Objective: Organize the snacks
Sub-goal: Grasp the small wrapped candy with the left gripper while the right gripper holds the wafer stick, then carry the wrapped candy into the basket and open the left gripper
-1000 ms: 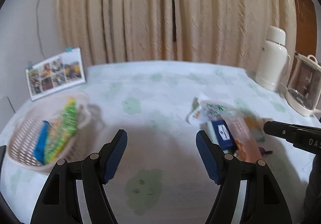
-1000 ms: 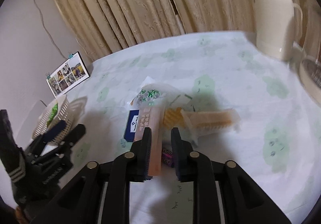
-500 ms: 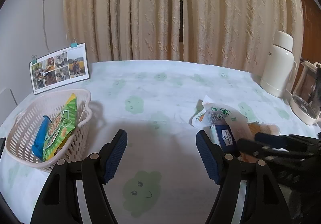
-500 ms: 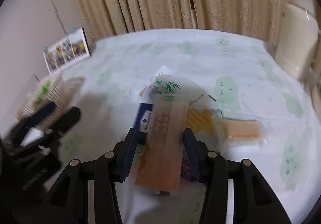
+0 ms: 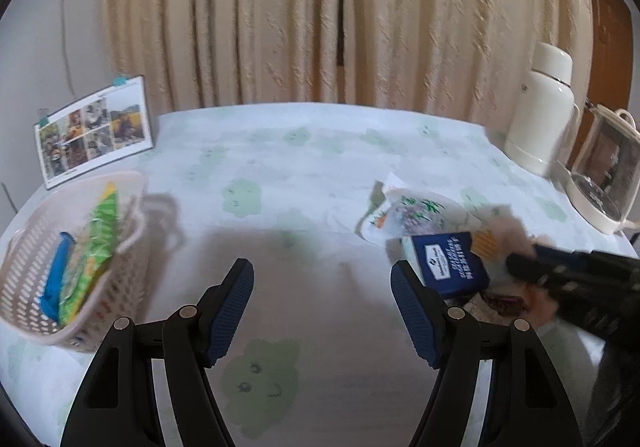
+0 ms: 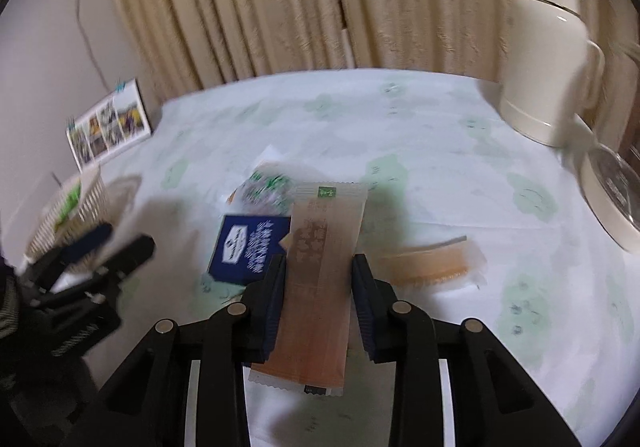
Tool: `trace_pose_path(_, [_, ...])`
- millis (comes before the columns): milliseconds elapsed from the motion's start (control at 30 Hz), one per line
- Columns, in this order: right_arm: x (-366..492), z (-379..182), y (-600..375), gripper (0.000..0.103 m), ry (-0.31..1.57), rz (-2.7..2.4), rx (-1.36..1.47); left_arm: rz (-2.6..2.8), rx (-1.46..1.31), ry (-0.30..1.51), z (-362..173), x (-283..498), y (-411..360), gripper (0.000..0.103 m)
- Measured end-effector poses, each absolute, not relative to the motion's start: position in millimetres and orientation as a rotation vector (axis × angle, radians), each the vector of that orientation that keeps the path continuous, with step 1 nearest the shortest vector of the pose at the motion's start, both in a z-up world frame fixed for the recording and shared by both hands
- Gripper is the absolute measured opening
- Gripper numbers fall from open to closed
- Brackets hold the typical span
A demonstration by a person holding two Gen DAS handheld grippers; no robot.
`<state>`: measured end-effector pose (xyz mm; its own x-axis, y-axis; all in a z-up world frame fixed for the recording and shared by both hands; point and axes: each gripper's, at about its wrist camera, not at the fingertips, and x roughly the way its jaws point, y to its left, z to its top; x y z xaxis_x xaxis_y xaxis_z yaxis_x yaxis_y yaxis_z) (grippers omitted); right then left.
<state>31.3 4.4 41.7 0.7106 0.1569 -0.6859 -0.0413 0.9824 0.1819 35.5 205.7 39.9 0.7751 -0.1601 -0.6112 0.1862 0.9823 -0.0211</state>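
At 6 o'clock your right gripper (image 6: 319, 297) pinched the orange wafer packet (image 6: 320, 279) | left gripper (image 5: 322, 307) spread, empty | basket (image 5: 24, 299) at 9 o'clock.

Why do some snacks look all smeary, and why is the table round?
Left wrist view: the blue snack box and right gripper smear from motion blur. Right wrist view: the white plastic basket blurs, the long orange wafer packet stays sharper. Both views: the fisheye lens curves the table.
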Motion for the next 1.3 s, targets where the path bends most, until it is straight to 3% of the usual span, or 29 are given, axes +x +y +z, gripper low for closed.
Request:
trace_pose_path(567, [19, 52, -33, 0.030, 0.737, 0.112, 0.297, -0.397, 0.031, 0.782, 26, 22, 137, 0.071])
trace_pose_path(933, [15, 54, -28, 0.030, 0.729, 0.127, 0.296, -0.421, 0.056, 0.850, 15, 29, 118, 0.032])
trace_pose_path(1300, [14, 56, -26, 0.030, 0.723, 0.134, 0.295, -0.419, 0.012, 0.793, 23, 11, 131, 0.028])
